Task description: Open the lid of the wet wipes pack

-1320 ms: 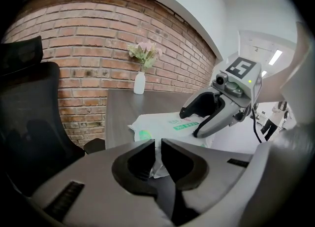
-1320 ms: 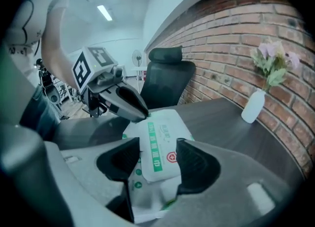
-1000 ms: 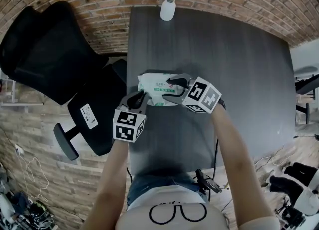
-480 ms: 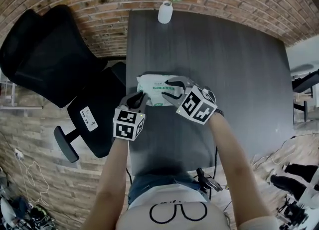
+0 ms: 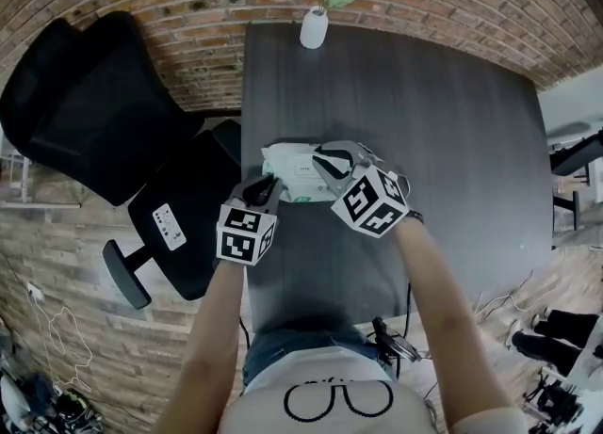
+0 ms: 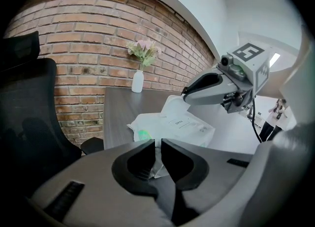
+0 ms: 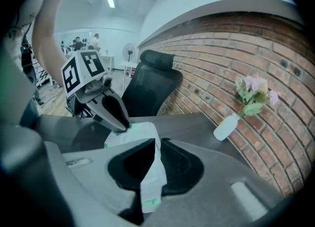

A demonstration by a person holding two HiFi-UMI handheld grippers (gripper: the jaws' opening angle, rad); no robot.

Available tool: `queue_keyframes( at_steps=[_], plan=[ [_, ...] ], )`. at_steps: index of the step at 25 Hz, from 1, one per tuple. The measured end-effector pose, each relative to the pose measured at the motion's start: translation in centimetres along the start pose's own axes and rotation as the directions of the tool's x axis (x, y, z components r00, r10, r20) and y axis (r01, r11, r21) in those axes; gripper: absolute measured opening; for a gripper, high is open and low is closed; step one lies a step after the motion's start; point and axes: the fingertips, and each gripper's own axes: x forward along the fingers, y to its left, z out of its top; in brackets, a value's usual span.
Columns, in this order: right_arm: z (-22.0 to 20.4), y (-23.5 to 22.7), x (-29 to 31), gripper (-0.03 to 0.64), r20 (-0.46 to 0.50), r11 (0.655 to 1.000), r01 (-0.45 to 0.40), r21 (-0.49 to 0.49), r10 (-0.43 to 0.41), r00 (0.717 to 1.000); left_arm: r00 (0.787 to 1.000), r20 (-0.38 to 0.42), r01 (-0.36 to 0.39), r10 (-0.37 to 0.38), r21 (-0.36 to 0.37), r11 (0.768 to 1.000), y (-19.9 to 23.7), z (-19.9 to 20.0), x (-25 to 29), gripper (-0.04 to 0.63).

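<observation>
Right hand-held gripper (image 7: pixel 156 145): jaws just closing, pinching lid flap (image 7: pixel 149 177). Left hand-held gripper (image 6: pixel 158 145): clamping wet wipes pack (image 6: pixel 172 125). I am favouring a slow peel.

The wipes pack (image 5: pixel 294 170) lies on the table (image 5: pixel 452 140), close to its left edge and about midway between the near and far edges. A vase (image 5: pixel 314 27) stands at the far edge near the far-left corner. A chair (image 5: pixel 104 112) stands beyond the left edge.
</observation>
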Motion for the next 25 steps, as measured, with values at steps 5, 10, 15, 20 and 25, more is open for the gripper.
queue_keyframes(
  at_steps=[5,10,15,20,25],
  plan=[
    [0.0,-1.5,0.9,0.109,-0.004,0.999,0.037,0.024,-0.037,0.999,1.000,0.001,0.015,-0.015,0.003,1.000,0.0,0.1,0.0,0.037],
    [-0.6,-2.8,2.2,0.182,-0.029,0.995,0.084,0.056,-0.082,0.996,1.000,0.002,0.026,-0.026,0.002,1.000,0.0,0.0,0.1,0.037],
    [-1.5,-3.7,3.6,0.183,-0.056,0.992,0.091,0.089,-0.086,0.995,0.999,0.002,0.032,-0.032,0.001,0.999,0.1,0.0,0.1,0.037],
    [-2.4,-3.8,4.5,0.191,-0.083,0.993,0.064,0.103,-0.056,0.995,1.000,-0.002,0.030,-0.030,0.010,0.999,0.0,0.0,0.1,0.037],
    [-3.0,-3.3,5.0,0.176,-0.097,0.992,0.056,0.109,-0.045,0.994,1.000,-0.008,0.027,-0.027,0.014,1.000,0.0,-0.1,0.1,0.037]
  ],
)
